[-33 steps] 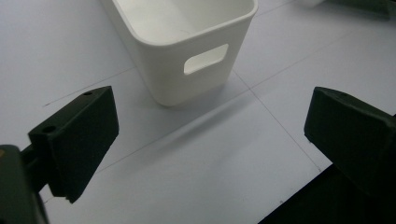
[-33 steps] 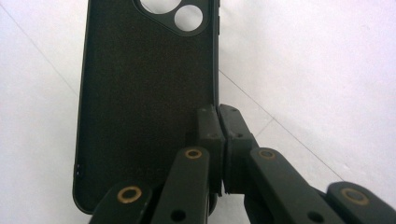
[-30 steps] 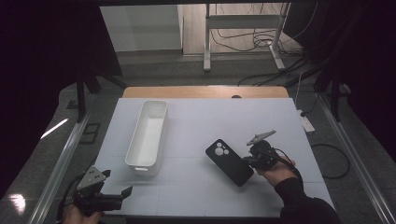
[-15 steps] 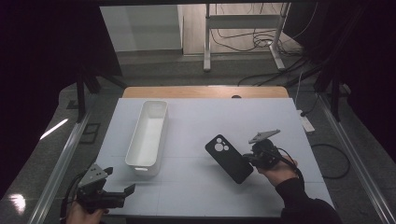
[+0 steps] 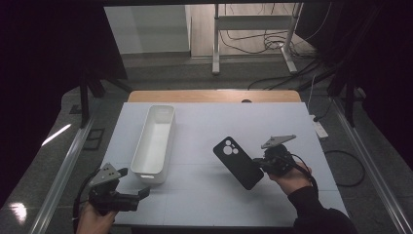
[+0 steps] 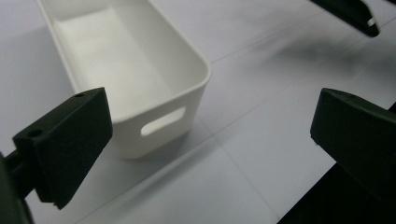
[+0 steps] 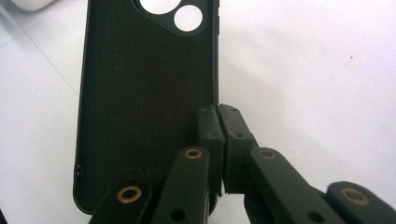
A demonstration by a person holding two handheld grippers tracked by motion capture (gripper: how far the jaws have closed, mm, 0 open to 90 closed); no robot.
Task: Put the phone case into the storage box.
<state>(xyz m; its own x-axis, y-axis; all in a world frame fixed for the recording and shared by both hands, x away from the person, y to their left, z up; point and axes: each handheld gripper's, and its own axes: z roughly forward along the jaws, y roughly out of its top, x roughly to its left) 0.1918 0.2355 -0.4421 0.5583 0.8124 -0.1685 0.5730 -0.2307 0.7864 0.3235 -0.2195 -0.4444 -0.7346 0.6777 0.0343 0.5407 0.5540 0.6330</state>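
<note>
- A flat black rectangular phone case with round camera cut-outs is being held tilted above the white table, toward its right edge.
- The right gripper is pinching the case's side rim, jaws closed tight on it.
- The left gripper, near the front left corner, is standing wide open, holding nothing.
- The case's lower end is disappearing behind the jaws in the right gripper view.
- The left gripper view is revealing the handle slot of the long white plastic bin; the bin's far end is cut off.
</note>
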